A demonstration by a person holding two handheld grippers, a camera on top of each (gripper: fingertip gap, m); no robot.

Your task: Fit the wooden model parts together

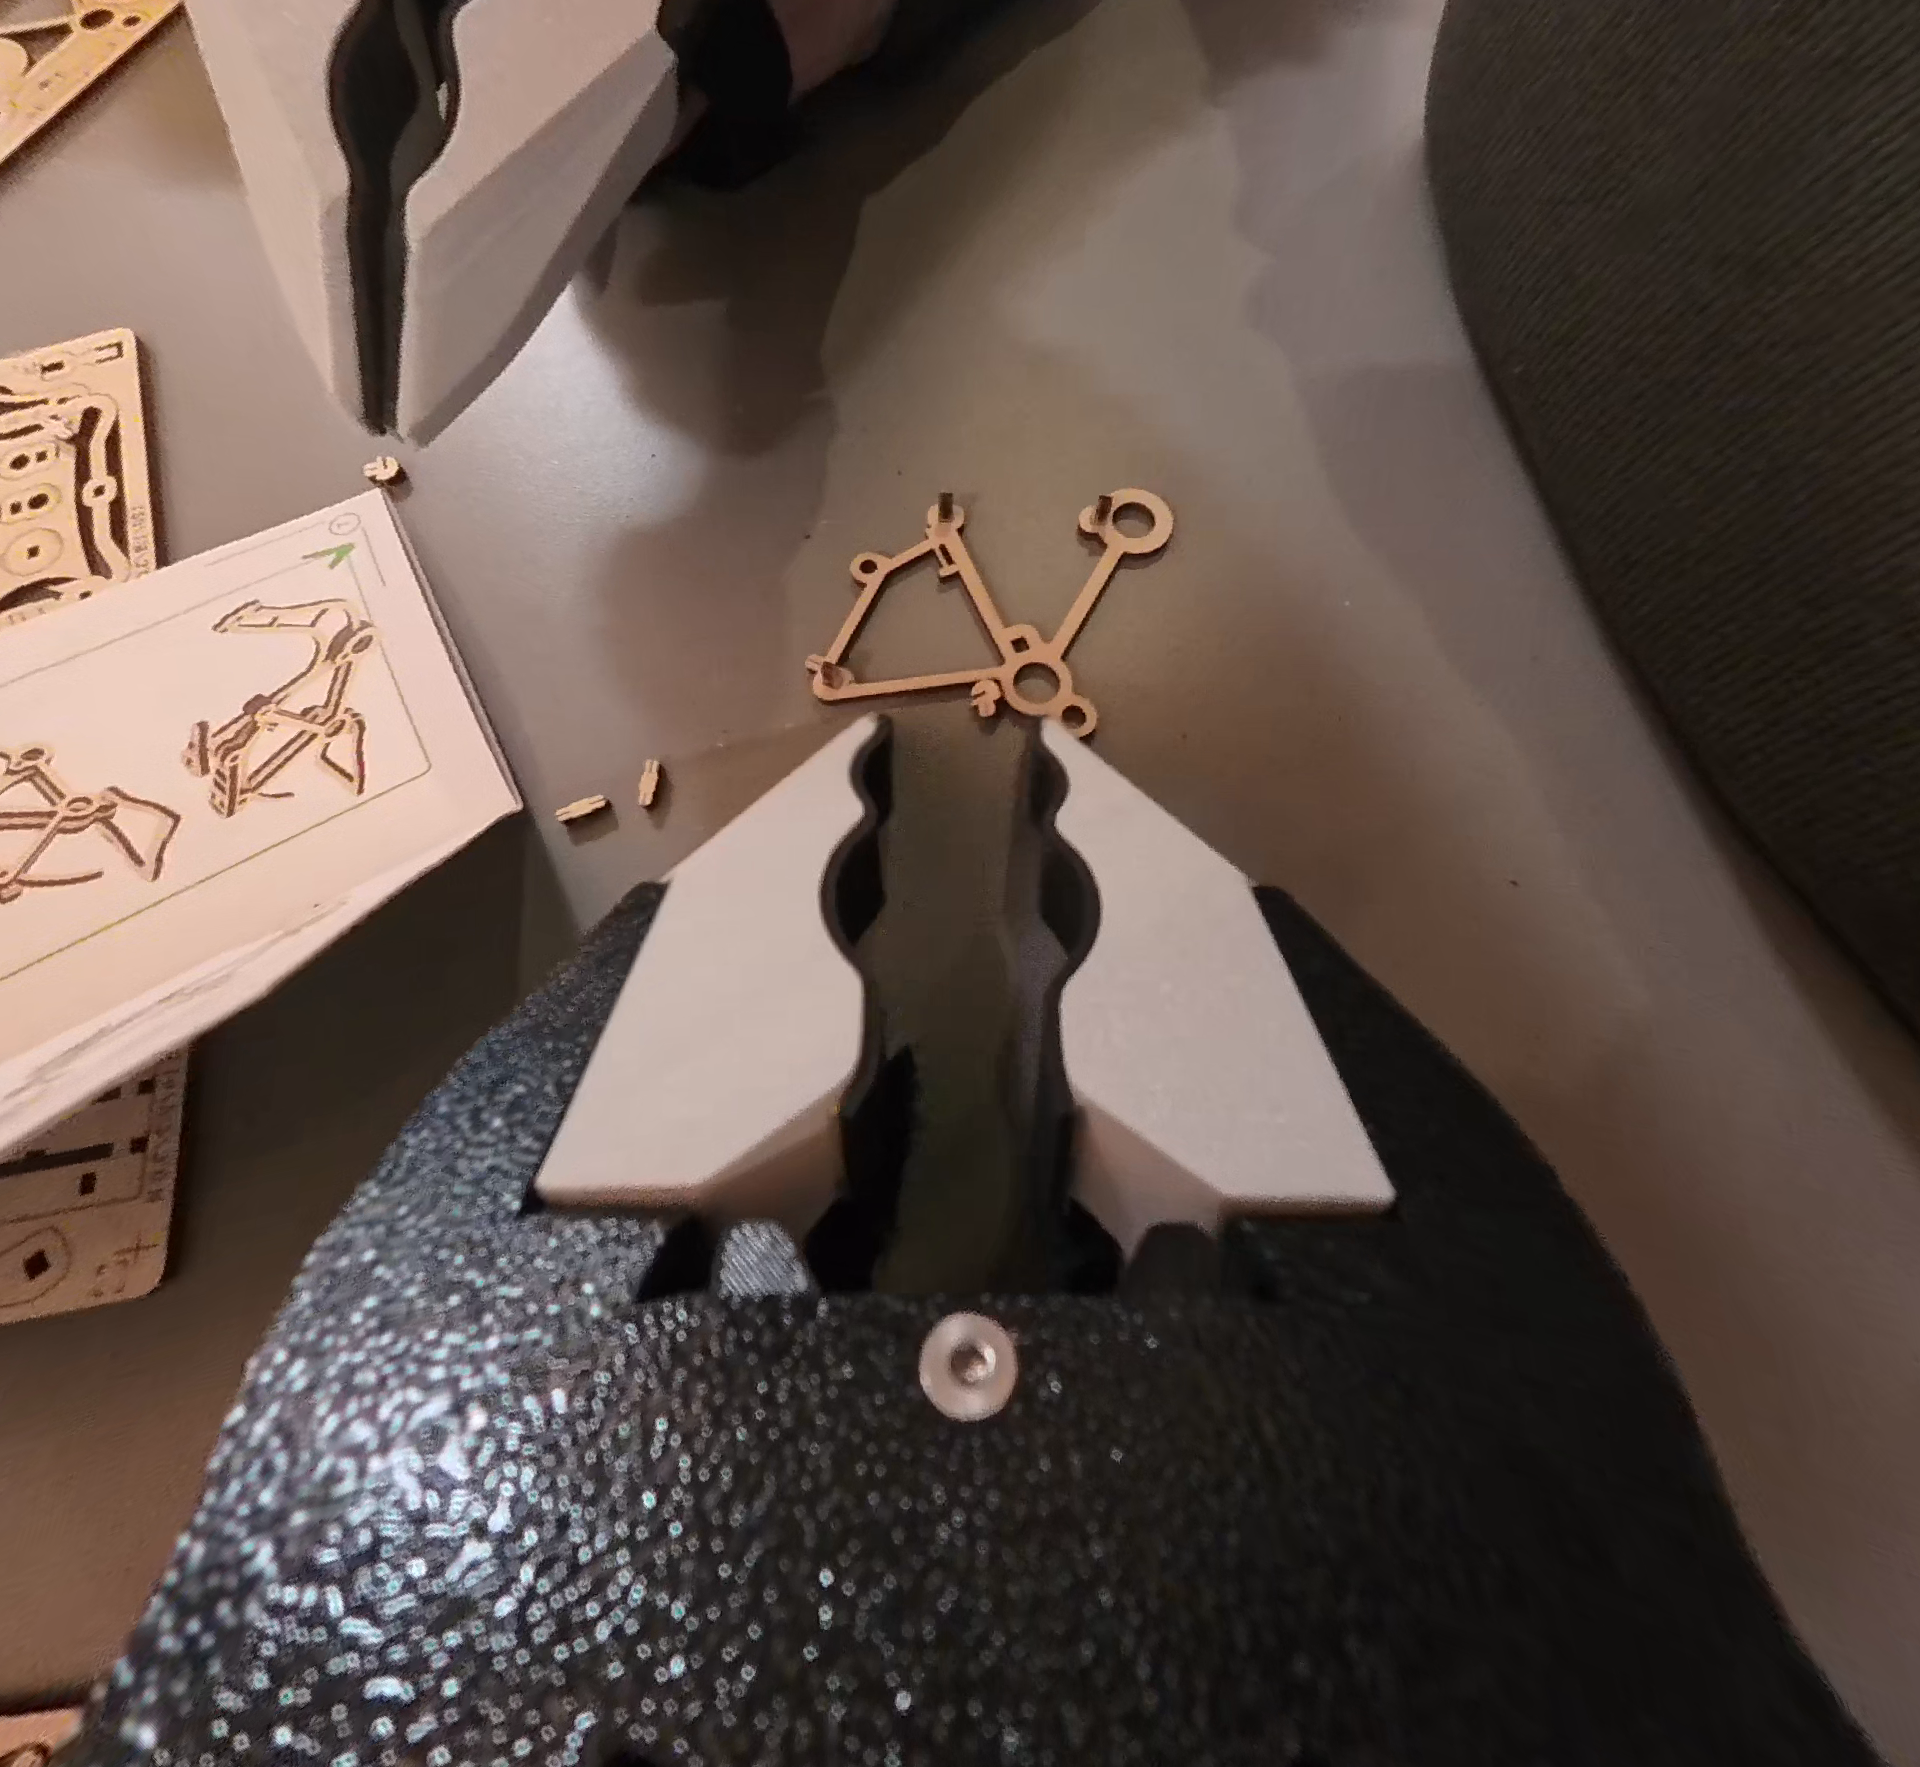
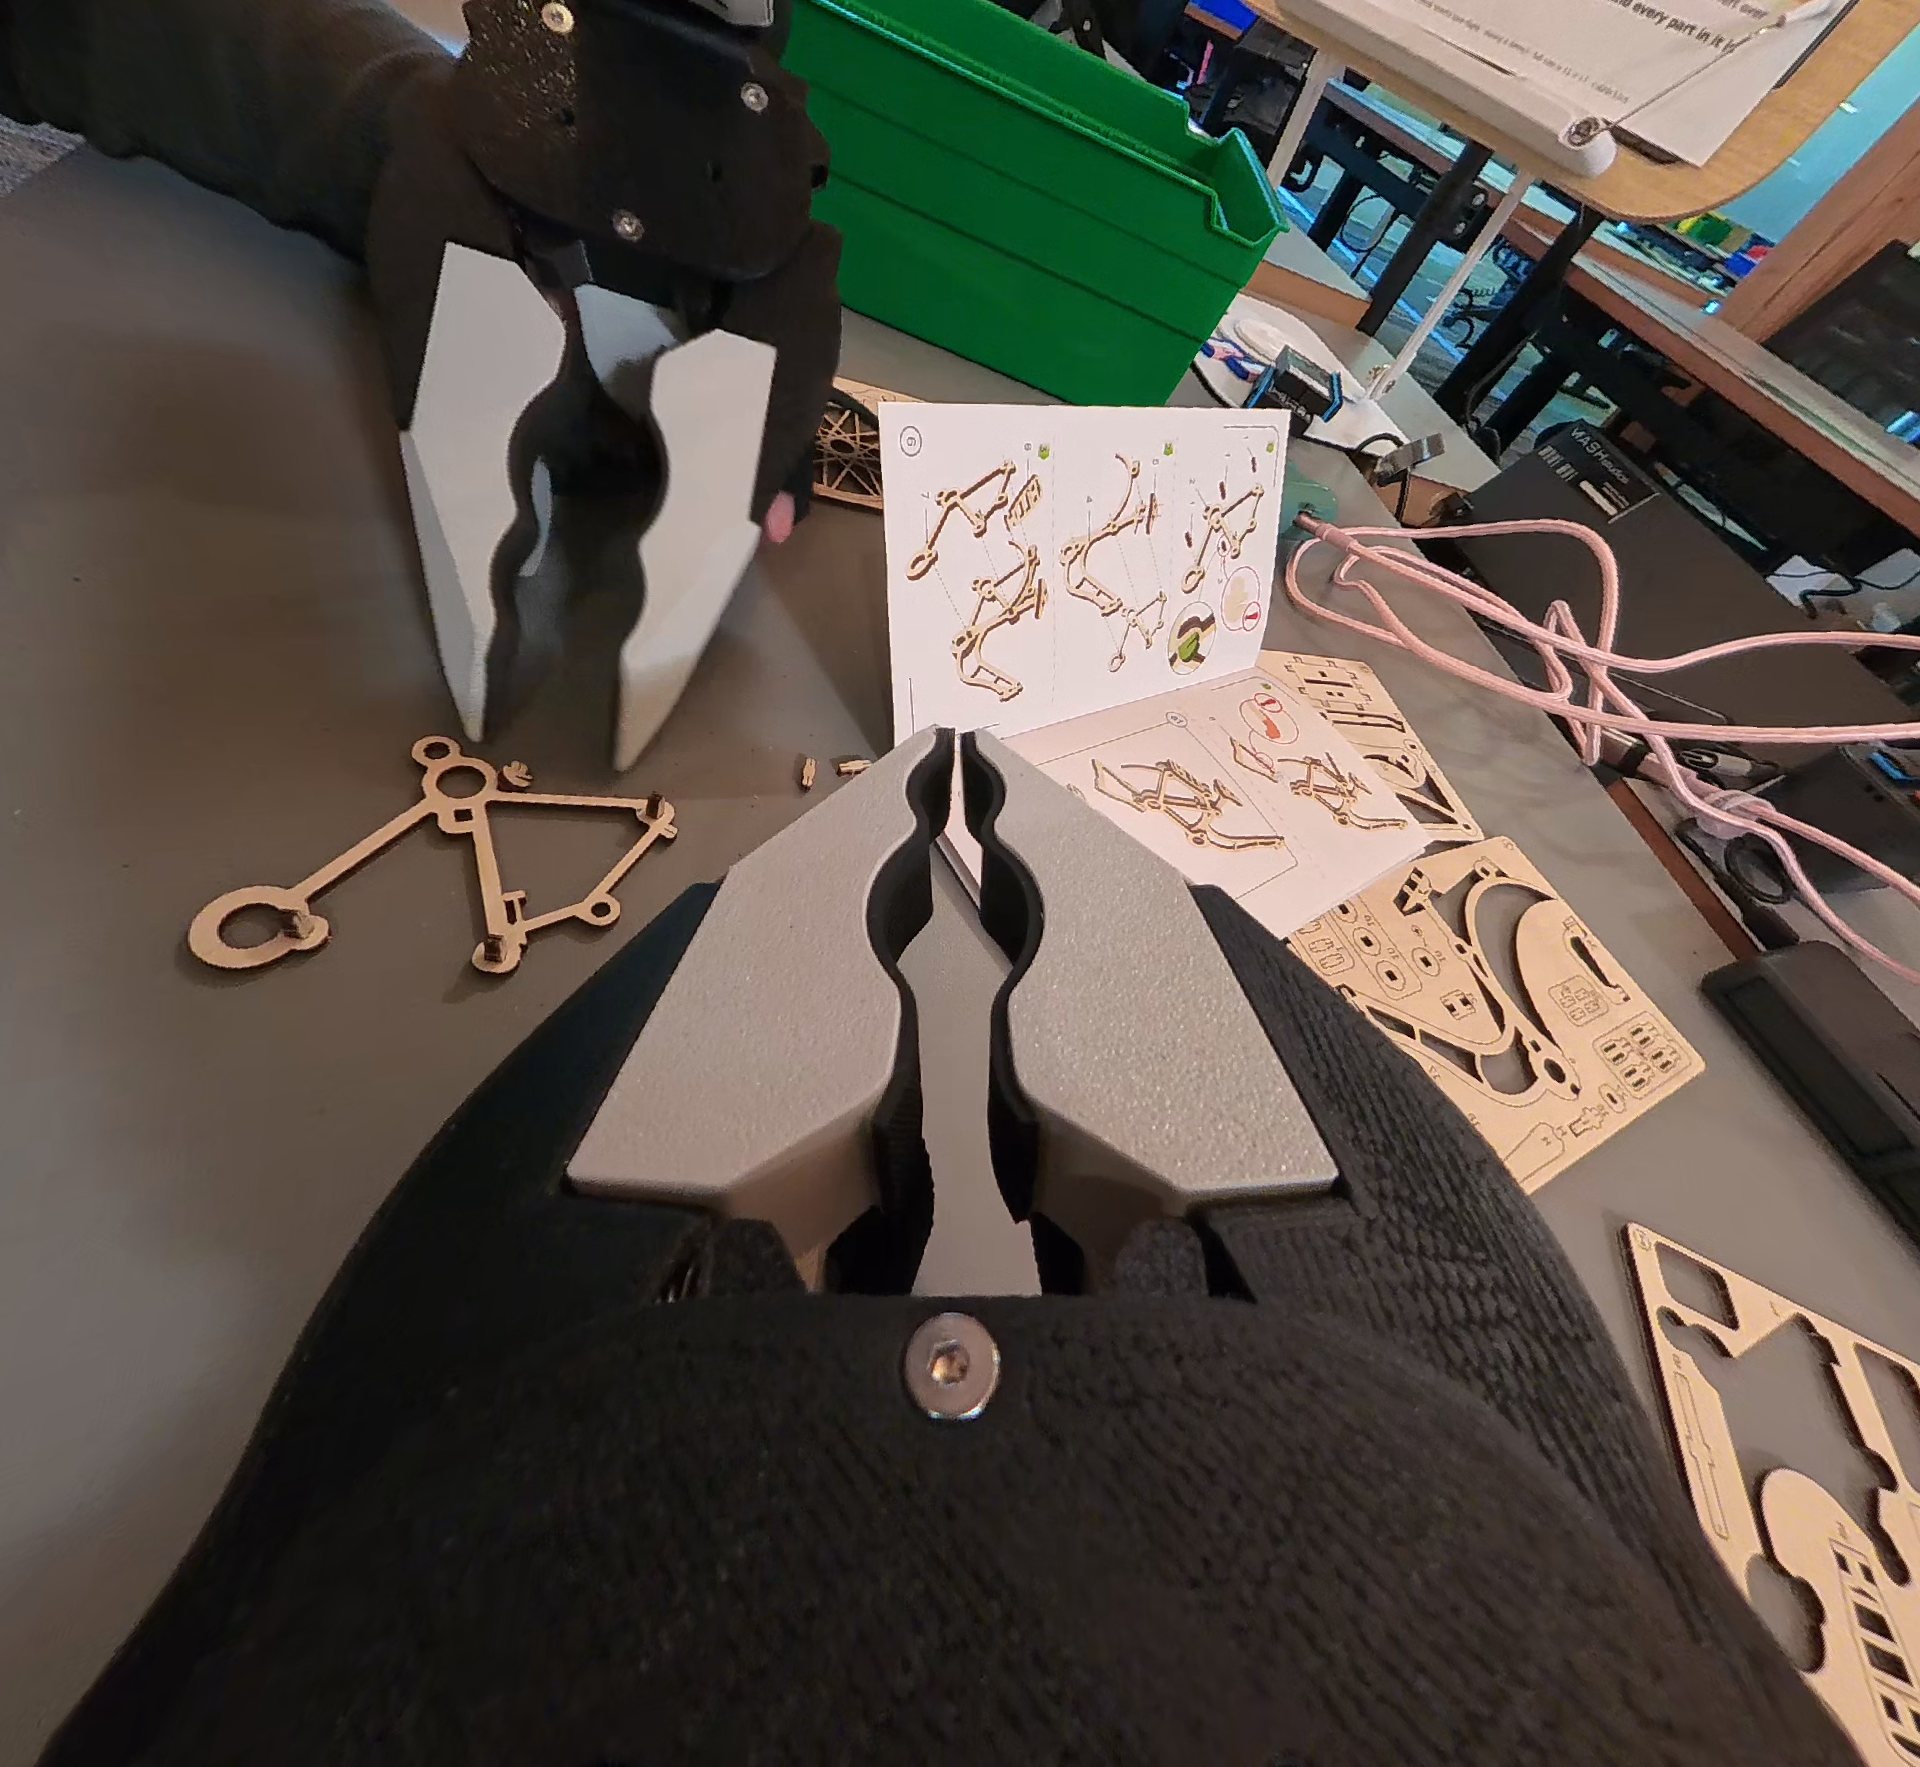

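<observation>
The flat wooden frame [image 1: 961, 631], a triangle with a ringed arm and a few short pegs already standing in it, lies on the grey table [image 1: 1299, 574] just ahead of your left gripper [image 1: 961, 741], whose fingers stand apart with nothing between them. A small loose connector peg [image 1: 387, 468] lies just below the tips of your right gripper [image 1: 379, 424]; those fingers are almost together, only a thin slit showing, and they hold nothing. Two more pegs [image 1: 613, 798] lie to the left of your left gripper, beside the open instruction booklet [image 2: 1081, 564]. Judging from this, the step is to pick a peg and seat it in a free slot. Pinch the peg across its flat faces, near one end. Lay your left fingertips on the frame beside the slot so it cannot slide. Bring the peg in upright and press straight down; a tilted push could snap the thin wood.
</observation>
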